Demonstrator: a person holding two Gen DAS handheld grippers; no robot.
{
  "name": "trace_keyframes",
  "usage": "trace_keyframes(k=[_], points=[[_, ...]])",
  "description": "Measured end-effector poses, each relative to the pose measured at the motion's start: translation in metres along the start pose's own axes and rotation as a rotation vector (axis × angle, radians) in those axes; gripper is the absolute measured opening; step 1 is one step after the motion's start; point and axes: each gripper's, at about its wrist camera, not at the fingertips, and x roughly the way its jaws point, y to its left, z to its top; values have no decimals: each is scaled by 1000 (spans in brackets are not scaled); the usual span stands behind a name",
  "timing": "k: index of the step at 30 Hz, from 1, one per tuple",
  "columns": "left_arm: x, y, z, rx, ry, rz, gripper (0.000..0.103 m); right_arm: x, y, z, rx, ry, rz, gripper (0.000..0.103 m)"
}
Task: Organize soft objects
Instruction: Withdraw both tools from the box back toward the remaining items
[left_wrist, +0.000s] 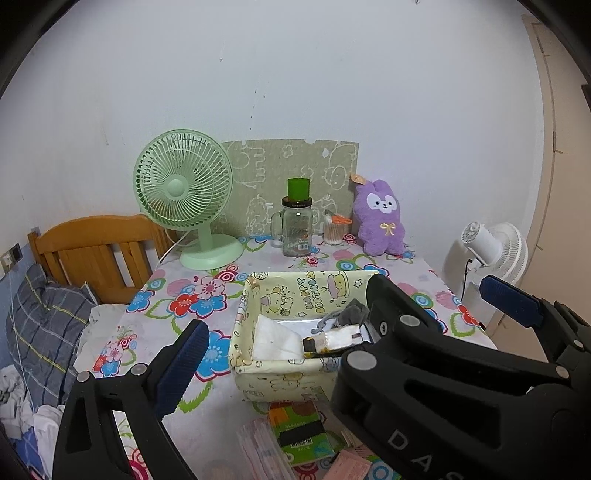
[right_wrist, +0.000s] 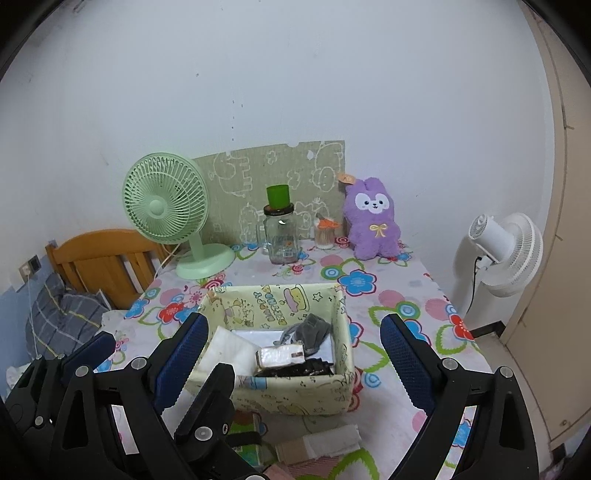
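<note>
the pale yellow fabric basket (right_wrist: 280, 387) sits mid-table on the flowered tablecloth (right_wrist: 399, 295), and the soft things are already in it; a grey sock (right_wrist: 312, 330) slumps against the far right inner wall, a white folded cloth (right_wrist: 229, 350) lies along the left side, a small white tissue pack (right_wrist: 280, 356) lies tilted in the middle with something dark (right_wrist: 299, 369) under it that i can't make out; from my left camera the same basket (left_wrist: 255, 373) shows with the cloth (left_wrist: 275, 339) and the sock (left_wrist: 349, 314) partly behind the other tool; my right gripper (right_wrist: 295, 365) hangs over the basket's near side, its blue pads spread wide to either side of it, holding nothing; my left gripper (left_wrist: 345, 321) is wide too, empty, one pad low left over the tablecloth and the other far out right; just in front of the basket, near the table edge, a green packet (left_wrist: 299, 432) and some pinkish and white folded items (right_wrist: 325, 443) lie flat; further back, against the wall, the purple plush rabbit (right_wrist: 373, 221) sits upright, just beside a small jar with an orange top (right_wrist: 327, 232); left of that a glass mug jar (right_wrist: 281, 236) with a green cup (right_wrist: 277, 196) upside down on its lid; then the green desk fan (right_wrist: 166, 214); a patterned green board (right_wrist: 280, 173) leans behind them; off the table's right stands a white fan (right_wrist: 506, 251); to the left, a wooden headboard (right_wrist: 107, 258) and a plaid pillow (right_wrist: 62, 317).
</note>
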Motion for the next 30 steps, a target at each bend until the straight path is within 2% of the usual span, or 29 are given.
trace_keyframes(k=[15,30], points=[[-23,-2,-19,-2,-19,-6,99,-24,1,-19,-6,-19,-3,96],[-27,-5,-44,9,2,-18,100,-31,-1,-46,4,-1,-14,96]])
